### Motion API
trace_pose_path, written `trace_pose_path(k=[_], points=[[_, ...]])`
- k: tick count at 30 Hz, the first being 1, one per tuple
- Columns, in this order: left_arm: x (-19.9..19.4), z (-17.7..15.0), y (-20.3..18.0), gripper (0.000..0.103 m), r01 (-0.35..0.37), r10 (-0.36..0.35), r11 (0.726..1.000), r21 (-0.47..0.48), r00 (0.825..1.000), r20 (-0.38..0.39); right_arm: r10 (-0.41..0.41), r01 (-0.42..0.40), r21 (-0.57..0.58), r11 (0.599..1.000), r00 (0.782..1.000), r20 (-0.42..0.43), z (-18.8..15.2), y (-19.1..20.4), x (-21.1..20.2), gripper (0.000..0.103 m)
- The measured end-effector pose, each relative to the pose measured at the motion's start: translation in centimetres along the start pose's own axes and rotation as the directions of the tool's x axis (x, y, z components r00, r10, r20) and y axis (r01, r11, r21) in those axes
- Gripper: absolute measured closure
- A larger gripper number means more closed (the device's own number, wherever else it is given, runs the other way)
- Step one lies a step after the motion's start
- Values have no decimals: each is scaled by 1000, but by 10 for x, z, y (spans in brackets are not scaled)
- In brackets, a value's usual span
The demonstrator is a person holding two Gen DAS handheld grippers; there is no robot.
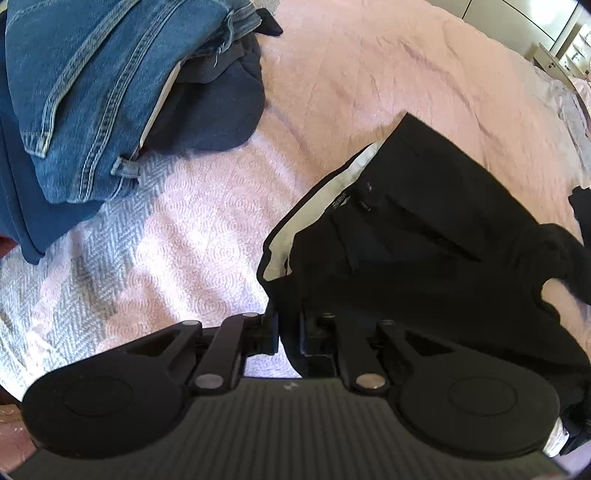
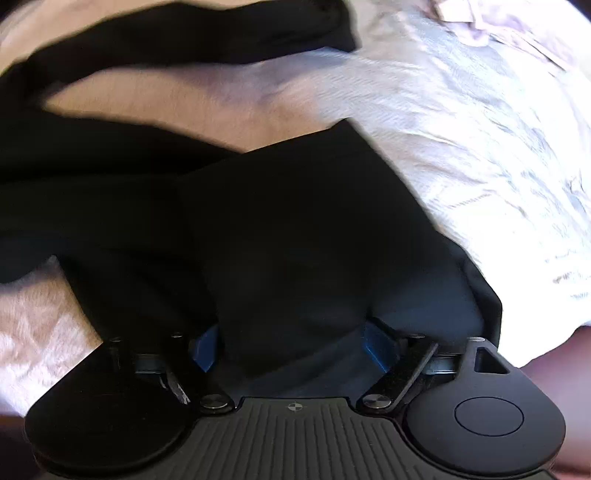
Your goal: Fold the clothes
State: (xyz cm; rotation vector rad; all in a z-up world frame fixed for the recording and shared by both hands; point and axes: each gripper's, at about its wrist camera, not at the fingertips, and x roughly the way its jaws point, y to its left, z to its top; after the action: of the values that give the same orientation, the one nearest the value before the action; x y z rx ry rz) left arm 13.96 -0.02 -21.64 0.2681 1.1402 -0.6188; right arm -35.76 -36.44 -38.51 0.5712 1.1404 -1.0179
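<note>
Black trousers (image 1: 424, 251) lie on the pink bedspread (image 1: 369, 74), with the white waistband lining (image 1: 332, 192) showing at their left edge. My left gripper (image 1: 290, 332) is shut on the near edge of the trousers, its fingers pressed close with black cloth between them. In the right wrist view the same black trousers (image 2: 277, 221) fill the centre, blurred. My right gripper (image 2: 293, 343) stands open. Its blue pads (image 2: 380, 347) are wide apart, and black cloth drapes over and between them, hiding the fingertips.
A stack of folded blue jeans (image 1: 92, 92) rests at the far left on a dark navy garment (image 1: 214, 110). More black cloth (image 2: 184, 33) lies across the top of the right wrist view. A pale crumpled sheet (image 2: 480, 147) lies to the right. Furniture (image 1: 554, 59) stands beyond the bed.
</note>
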Motion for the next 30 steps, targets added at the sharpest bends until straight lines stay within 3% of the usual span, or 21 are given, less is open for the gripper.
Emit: trace_pose_path(k=[1,3,10,15,17,20,24,27,30], points=[[-2,2,-3,96,-3,3,1000,8,1000,4,15,-15,46,999,1000,4,0,-11,-7,87],[-7,7,-7,96,-2,1,1000,16,1000,16,26,-31,104,994,998,53,5,-32,-35,95],[-66,5,-16,95,21,-15,998,-53,993,117,-37,-17,223,975,970,239,73,-122,-123,98],[-84,-43,-23,95,-37,52,989,-146,994,100,-127,40,267,963,939,318,106,-189,-167,99],[-72,-68,-27,95,-83,96,977,-195,994,55,-146,63,264,963,939,310,106,-211,-164,99],[-57,-94,-37,95,-150,158,960,-238,987,15,-110,33,335,941,971,212,85,-237,-134,99],[-62,-87,-49,96,-178,193,954,-241,981,36,-48,-28,395,918,983,179,72,-261,-118,99],[-82,-62,-51,96,-152,182,957,-249,978,105,-7,-77,303,950,963,268,98,-259,-135,99],[-107,-40,-53,96,-118,167,961,-248,969,184,26,-115,181,977,902,431,139,-261,-168,99]])
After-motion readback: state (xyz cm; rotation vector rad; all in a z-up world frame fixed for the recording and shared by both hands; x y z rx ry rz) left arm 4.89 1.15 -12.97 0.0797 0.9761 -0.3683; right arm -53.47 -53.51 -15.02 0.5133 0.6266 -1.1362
